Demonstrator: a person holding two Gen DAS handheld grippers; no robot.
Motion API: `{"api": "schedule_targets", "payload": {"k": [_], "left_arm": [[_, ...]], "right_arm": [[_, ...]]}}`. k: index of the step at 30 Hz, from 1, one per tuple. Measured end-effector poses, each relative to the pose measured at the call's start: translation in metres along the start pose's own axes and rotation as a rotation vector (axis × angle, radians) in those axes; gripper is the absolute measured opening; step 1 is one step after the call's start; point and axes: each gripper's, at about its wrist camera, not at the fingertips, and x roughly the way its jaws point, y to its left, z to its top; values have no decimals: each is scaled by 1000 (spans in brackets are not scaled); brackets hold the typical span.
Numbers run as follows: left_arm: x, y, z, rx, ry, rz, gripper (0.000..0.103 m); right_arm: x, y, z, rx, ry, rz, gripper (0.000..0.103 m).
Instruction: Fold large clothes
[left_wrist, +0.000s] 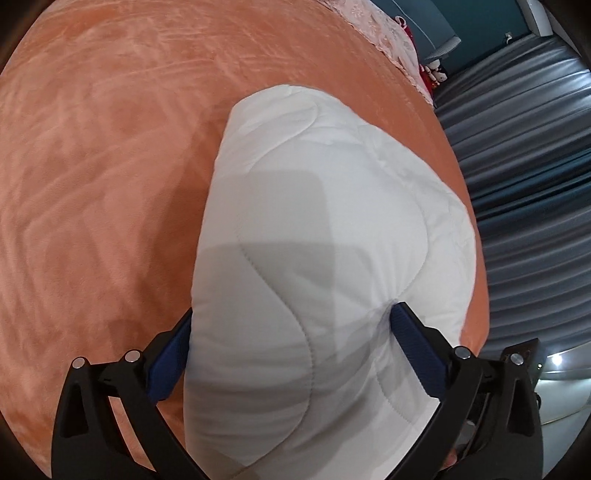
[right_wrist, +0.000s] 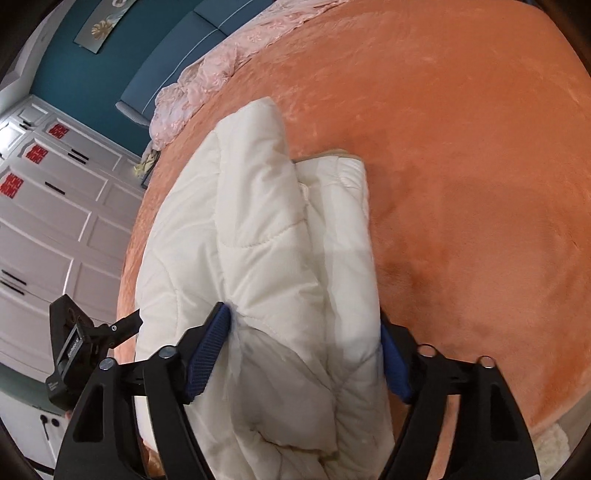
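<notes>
- Orange plush bedding (left_wrist: 110, 184) fills most of both views; a pink lace cover (right_wrist: 207, 74) lies at its far end, below a teal wall (right_wrist: 92, 85).
- White panelled wardrobe doors (right_wrist: 48, 221) with red paper cut-outs stand left of the bed in the right wrist view; grey pleated curtains (left_wrist: 517, 147) hang on the right in the left wrist view.
- White quilted garment (left_wrist: 325, 229) lies folded on the bedding, long axis running from near to far, its narrow end pointing away towards the lace.
- Left gripper (left_wrist: 291, 325) straddles the garment's near end, which bulges between the widely spread blue pads (left_wrist: 417, 350); both press into the padding, so it is gripping the bundle.
- Right gripper (right_wrist: 303, 339) also has the garment (right_wrist: 258, 240) between its pads (right_wrist: 210, 347), both dented into the fabric, clasping it.
- Small white lettering on the other gripper's body (right_wrist: 70, 350), at the left edge, is too blurred to read.
</notes>
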Motion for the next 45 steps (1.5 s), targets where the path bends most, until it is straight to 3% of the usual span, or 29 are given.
{"api": "schedule_targets", "payload": {"k": [1, 2, 3, 4, 7, 10, 13, 16, 18, 20, 23, 25, 28, 32, 35, 36, 37, 39, 45], "left_arm": [[-3, -3, 0, 7, -12, -2, 84], [-7, -5, -1, 22, -21, 1, 80], [-13, -10, -1, 53, -38, 9, 69], [-21, -17, -1, 92, -61, 21, 59], [-41, -31, 4, 189, -130, 43, 46], [-68, -42, 16, 274, -229, 55, 43], [-93, -41, 40, 313, -331, 75, 43], [-105, -27, 66, 310, -344, 106, 43], [-109, -12, 75, 300, -307, 103, 45], [-105, -2, 74, 301, -273, 93, 48], [-83, 19, 60, 305, -215, 164, 55], [-75, 38, 57, 248, -201, 168, 61], [-80, 56, 57, 188, -209, 129, 66], [-76, 57, 54, 199, -204, 142, 69], [-73, 62, 53, 201, -219, 149, 69], [-73, 64, 54, 205, -236, 147, 68], [-72, 64, 58, 215, -248, 150, 65], [-73, 60, 61, 239, -274, 169, 61], [-86, 64, 97, 250, -365, 212, 51]], "right_arm": [[-1, 7, 1, -21, -5, 16, 37], [-5, 15, 0, -53, -21, -4, 31], [-9, 30, 0, -120, -42, -41, 24], [-13, 42, 0, -168, -62, -66, 22], [-28, 94, 1, -341, -163, -139, 21], [-40, 145, 8, -464, -278, -141, 21], [-32, 174, 28, -489, -304, -96, 21], [-17, 184, 37, -470, -272, -77, 20], [-12, 172, 28, -401, -226, -37, 20], [-2, 153, 15, -349, -179, -32, 25], [32, 121, 0, -251, -51, -32, 39], [37, 108, -7, -198, -29, -9, 57], [43, 99, -13, -163, -13, -15, 72], [67, 87, -17, -63, 77, 74, 74], [80, 84, -18, -26, 93, 118, 61], [82, 87, -17, -33, 87, 125, 47], [81, 97, -14, -71, 68, 118, 37], [81, 119, -9, -163, 35, 77, 29], [95, 191, 16, -398, -105, 2, 24]]}}
